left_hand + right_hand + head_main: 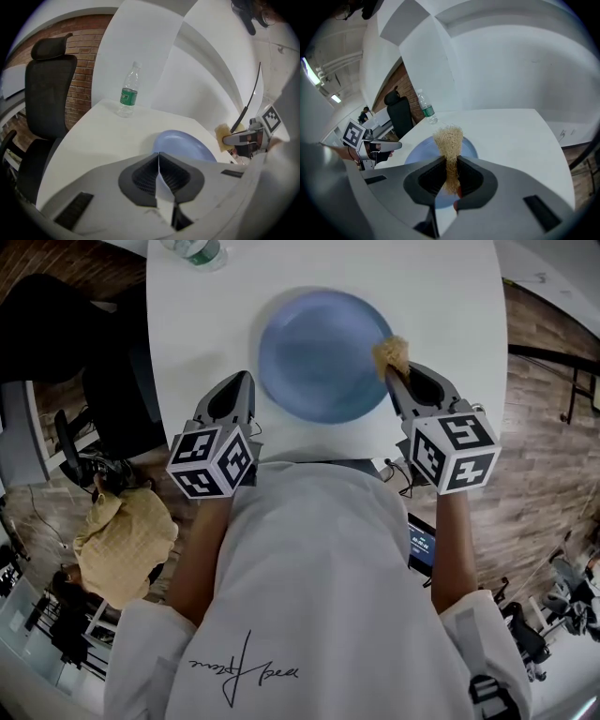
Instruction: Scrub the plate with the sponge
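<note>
Head view: a blue plate (323, 357) lies on the white counter (450, 296), just beyond the person's chest, with a tool at either side of it. The left tool (246, 379) hangs by the plate's near left rim, its tip just beside the edge. The right tool (398, 376) stands at the plate's right rim, gripping a tan sponge (392, 354) that sits over that edge; whether the sponge presses on the plate cannot be told from here. A water bottle (195, 251) stands on the counter well beyond the plate, to its far left.

Left gripper view: the left tool's jaws stand narrow, drawn nearly together, with nothing between them. The plate lies just past the jaw tips and a little to the right. The sponge shows at the plate's right side, clamped in the right tool. The bottle stands upright beyond the plate to the left, and a black office chair (47, 89) sits off the counter's left edge, well apart from the plate.

Right gripper view: the right tool's jaws are pressed on the sponge, which pokes up and fans out past the jaw tips. The plate lies directly behind and beneath the sponge. The left tool reaches in near the plate's left rim.
</note>
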Action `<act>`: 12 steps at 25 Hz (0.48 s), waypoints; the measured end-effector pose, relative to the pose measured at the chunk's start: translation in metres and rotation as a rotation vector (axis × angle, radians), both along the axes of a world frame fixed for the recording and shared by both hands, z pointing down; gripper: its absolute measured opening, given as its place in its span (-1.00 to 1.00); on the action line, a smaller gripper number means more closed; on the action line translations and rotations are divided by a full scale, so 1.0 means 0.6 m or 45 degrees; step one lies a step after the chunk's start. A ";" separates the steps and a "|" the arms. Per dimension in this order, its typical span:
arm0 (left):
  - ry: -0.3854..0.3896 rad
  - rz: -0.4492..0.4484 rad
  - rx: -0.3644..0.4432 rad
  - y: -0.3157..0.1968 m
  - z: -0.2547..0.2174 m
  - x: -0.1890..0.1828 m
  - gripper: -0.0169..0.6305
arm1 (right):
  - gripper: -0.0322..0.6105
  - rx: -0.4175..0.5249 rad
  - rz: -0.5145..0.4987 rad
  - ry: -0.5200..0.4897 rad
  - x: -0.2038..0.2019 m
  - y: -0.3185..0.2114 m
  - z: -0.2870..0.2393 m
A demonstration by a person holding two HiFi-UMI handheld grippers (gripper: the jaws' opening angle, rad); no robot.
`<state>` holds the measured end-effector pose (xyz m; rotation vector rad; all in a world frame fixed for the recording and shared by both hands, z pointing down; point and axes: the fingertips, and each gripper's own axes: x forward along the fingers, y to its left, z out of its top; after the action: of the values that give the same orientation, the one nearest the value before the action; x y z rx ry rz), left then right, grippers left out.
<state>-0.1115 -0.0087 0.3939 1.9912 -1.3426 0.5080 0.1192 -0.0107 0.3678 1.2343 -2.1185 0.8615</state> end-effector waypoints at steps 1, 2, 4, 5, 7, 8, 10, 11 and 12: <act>-0.005 0.004 -0.009 -0.002 0.004 0.001 -0.87 | -0.77 -0.007 -0.003 0.002 0.000 -0.002 0.004; -0.013 0.011 -0.019 -0.004 0.009 0.002 -0.86 | -0.77 -0.015 -0.006 0.004 -0.001 -0.004 0.009; -0.024 0.026 -0.039 -0.010 0.020 0.003 -0.85 | -0.77 -0.033 -0.008 0.000 -0.004 -0.008 0.018; -0.017 0.026 -0.049 -0.014 0.024 0.003 -0.83 | -0.77 -0.042 -0.010 -0.005 -0.007 -0.011 0.024; 0.004 0.015 -0.068 -0.018 0.029 0.001 -0.76 | -0.77 -0.060 -0.016 -0.009 -0.012 -0.013 0.034; 0.009 0.011 -0.074 -0.017 0.031 0.001 -0.75 | -0.77 -0.070 -0.019 -0.006 -0.013 -0.012 0.039; 0.008 0.009 -0.084 -0.015 0.036 0.002 -0.75 | -0.77 -0.085 -0.021 0.002 -0.013 -0.011 0.048; 0.007 0.012 -0.094 -0.015 0.040 0.003 -0.75 | -0.77 -0.091 -0.021 0.005 -0.012 -0.012 0.052; 0.006 0.017 -0.107 -0.014 0.044 0.004 -0.74 | -0.77 -0.096 -0.021 0.008 -0.011 -0.014 0.055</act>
<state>-0.1093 -0.0172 0.4203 1.9330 -1.2848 0.5563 0.1124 -0.0192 0.4008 1.1776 -2.0692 0.9207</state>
